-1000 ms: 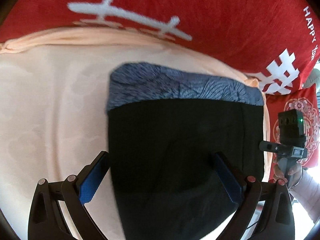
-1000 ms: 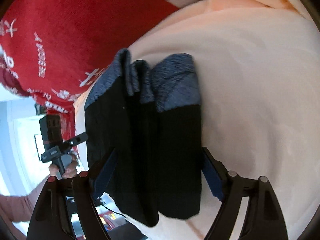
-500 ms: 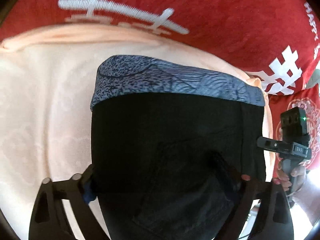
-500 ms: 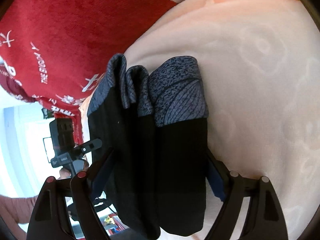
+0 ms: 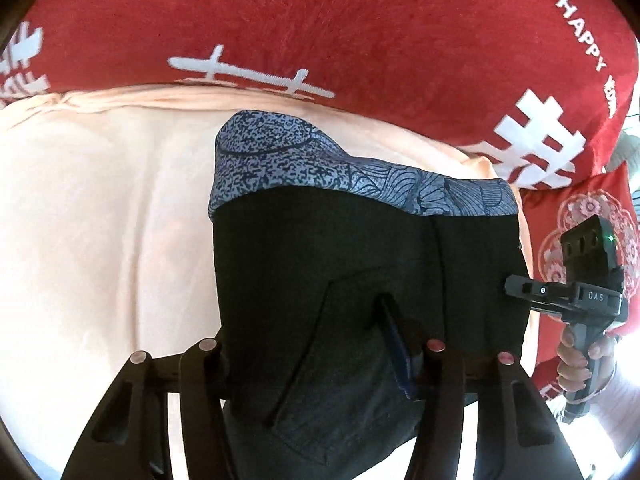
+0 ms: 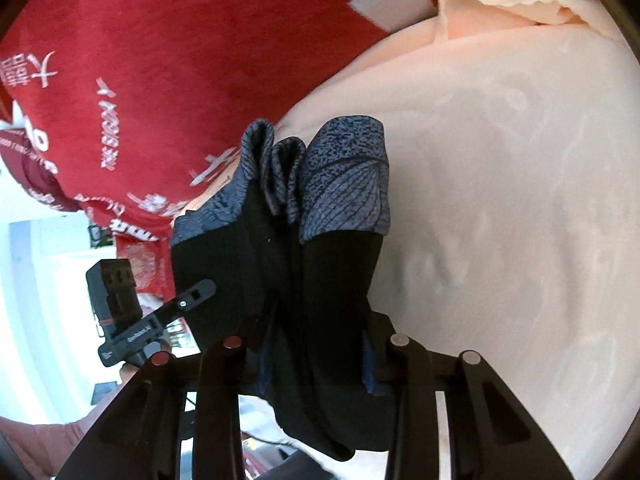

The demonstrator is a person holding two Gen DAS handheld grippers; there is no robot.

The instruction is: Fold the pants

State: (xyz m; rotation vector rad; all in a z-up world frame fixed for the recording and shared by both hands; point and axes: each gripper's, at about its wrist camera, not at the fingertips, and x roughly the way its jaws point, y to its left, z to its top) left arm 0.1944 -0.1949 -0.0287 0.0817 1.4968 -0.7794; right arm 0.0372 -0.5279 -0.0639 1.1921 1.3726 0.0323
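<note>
Pants (image 5: pixel 360 264): black, folded into a narrow stack, blue patterned waistband (image 5: pixel 344 176) toward the top of the frame; they sit centre frame in both views, on the peach sheet (image 5: pixel 100 220), with the red blanket (image 5: pixel 320 32) across the top.

Left gripper (image 5: pixel 312 348): jaws closing, black cloth between them; the blue pad (image 5: pixel 396 352) at lower centre presses a fold of fabric. The other finger is hidden behind the cloth.

Right gripper (image 6: pixel 316 344): jaws closing on the stack's lower edge, layers bunched between both fingers, low centre of the right wrist view. The grip looks taken on both sides.

Judgement on the step: this seems to be the pickup of the near edge for the next fold or a carry. To do it well, catch all layers at each side, lift both hands evenly so the stack does not fan out, and keep the waistband end flat as the hinge.

Writing: "HAPPY" in white at the upper right of the left view, on the red blanket; white Chinese characters, not read with confidence. "DAS" on the other gripper's body at the right edge
</note>
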